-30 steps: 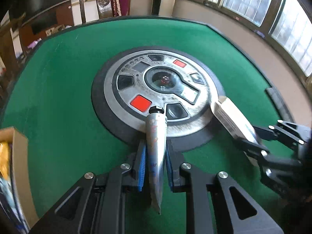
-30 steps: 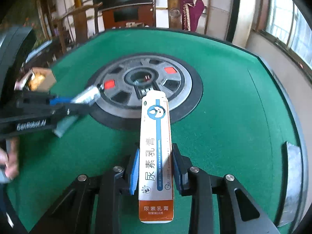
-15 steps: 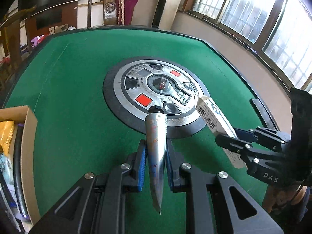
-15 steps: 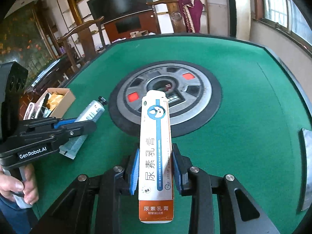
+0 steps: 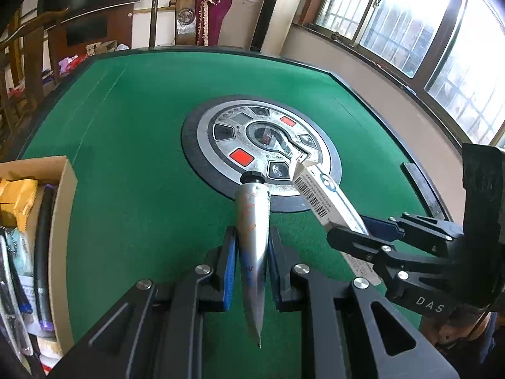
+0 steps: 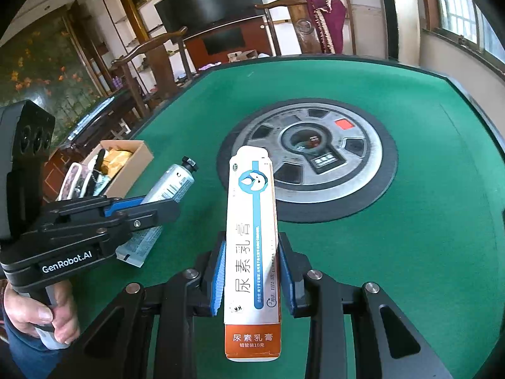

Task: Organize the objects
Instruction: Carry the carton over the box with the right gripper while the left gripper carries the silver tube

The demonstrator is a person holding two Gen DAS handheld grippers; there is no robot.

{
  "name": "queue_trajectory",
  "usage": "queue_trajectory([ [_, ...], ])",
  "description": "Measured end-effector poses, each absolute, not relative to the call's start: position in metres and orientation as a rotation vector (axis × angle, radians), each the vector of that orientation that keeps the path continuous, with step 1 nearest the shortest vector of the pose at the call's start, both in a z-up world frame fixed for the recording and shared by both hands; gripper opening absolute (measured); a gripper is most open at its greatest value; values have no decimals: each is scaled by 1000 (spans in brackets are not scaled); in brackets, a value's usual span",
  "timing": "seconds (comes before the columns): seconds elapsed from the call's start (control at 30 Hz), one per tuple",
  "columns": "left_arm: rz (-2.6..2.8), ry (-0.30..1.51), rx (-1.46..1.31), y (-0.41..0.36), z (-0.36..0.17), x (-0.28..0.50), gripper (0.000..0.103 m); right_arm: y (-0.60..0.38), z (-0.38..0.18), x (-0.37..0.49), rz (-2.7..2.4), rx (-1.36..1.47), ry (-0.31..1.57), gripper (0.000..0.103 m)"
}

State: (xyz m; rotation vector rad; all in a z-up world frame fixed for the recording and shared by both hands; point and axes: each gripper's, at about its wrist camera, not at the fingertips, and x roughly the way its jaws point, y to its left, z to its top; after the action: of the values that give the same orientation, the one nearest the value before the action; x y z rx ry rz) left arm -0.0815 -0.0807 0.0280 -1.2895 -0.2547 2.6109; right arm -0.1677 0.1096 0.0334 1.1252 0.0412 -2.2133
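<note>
1. The round centre console (image 5: 221, 120) sits in the middle of the table (image 5: 126, 126).
2. The cardboard box (image 5: 64, 189) stands at the table's left edge.
3. Packets (image 5: 15, 195) lie inside the box.

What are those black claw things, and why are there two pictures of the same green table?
Those claws are grabbing tools, and a person holds one in each hand. Each tool has a camera looking along its fingers, so you get one picture per hand. The left gripper pinches a silver tube with a black cap. The right gripper squeezes a long white and orange box. Both are held up above the green table, which has a round metal panel in its middle. A cardboard box full of small things sits near the table's edge. You can see the person's left hand too.
</note>
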Motion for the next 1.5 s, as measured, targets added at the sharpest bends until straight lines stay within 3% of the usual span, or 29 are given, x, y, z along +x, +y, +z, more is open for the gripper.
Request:
queue_trajectory([
  [0.6, 2680, -351, -1163, -125, 68, -30, 18, 55, 51, -141, -2104, 1084, -19, 33],
  [1.5, 2888, -615, -1078, -280, 97, 49, 18, -86, 62, -124, -1944, 1100, 41, 33],
])
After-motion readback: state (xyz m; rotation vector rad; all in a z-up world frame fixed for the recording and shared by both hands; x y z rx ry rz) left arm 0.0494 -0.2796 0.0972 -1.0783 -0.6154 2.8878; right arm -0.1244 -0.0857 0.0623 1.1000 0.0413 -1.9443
